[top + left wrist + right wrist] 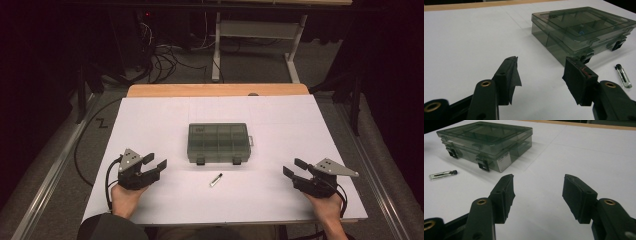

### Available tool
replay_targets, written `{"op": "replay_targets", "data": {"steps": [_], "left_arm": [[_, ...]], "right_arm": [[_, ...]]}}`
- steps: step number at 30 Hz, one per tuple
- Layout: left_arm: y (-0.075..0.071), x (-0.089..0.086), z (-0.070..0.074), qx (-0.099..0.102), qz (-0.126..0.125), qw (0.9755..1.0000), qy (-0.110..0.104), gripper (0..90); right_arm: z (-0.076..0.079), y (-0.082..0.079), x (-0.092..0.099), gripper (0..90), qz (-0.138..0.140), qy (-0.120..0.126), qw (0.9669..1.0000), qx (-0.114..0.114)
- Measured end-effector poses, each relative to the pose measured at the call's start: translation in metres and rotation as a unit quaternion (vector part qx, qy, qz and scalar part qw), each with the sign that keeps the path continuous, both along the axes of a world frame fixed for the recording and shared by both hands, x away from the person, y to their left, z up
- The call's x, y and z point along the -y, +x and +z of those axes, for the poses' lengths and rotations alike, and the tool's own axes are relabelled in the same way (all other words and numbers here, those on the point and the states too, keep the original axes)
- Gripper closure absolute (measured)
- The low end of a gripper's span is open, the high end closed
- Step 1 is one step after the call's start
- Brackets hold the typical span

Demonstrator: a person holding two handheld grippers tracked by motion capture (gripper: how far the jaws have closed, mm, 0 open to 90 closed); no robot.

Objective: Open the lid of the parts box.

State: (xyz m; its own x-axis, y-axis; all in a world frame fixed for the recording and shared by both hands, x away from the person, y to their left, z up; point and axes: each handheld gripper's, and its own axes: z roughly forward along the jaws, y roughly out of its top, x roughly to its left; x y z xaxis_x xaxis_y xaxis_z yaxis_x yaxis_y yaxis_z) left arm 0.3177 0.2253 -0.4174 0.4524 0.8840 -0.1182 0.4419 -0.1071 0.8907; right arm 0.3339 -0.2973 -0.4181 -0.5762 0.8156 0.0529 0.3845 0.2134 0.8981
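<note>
in the high view the left gripper [154, 163] sits at the lower left of the frame, held in the person's hand, its jaws spread wide with nothing between them and pointing toward the middle of the white table [150, 115]. the right gripper [294, 167] mirrors it at the lower right, jaws just as wide apart and also empty. between the two, a little below the centre of the frame, a small glass vial [216, 179] with a dark cap lies on its side, well apart from both grippers. just above it, at the centre, stands a smoky transparent compartment box [218, 141], lid closed, with two dark latches on its near edge. in the left gripper view the box [584, 30] fills the upper right and the vial [623, 76] lies at the right edge; in the right gripper view the box [486, 142] is at upper left, the vial [442, 174] at left.
</note>
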Motion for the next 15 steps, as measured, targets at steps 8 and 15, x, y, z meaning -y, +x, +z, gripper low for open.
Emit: {"op": "replay_targets", "data": {"steps": [8, 15], "left_arm": [[-0.0002, 0.0001, 0.0002, -0.001, -0.003, 1.0000, -0.003, 44.4], [-0.0002, 0.0009, 0.0003, -0.001, -0.004, 1.0000, -0.005, 44.4]], "right_arm": [[0.0002, -0.0007, -0.0005, 43.6, 0.000, 0.002, 1.0000, -0.002], [0.0016, -0.0019, -0.0005, 43.2, -0.007, 0.002, 1.0000, 0.005]]}}
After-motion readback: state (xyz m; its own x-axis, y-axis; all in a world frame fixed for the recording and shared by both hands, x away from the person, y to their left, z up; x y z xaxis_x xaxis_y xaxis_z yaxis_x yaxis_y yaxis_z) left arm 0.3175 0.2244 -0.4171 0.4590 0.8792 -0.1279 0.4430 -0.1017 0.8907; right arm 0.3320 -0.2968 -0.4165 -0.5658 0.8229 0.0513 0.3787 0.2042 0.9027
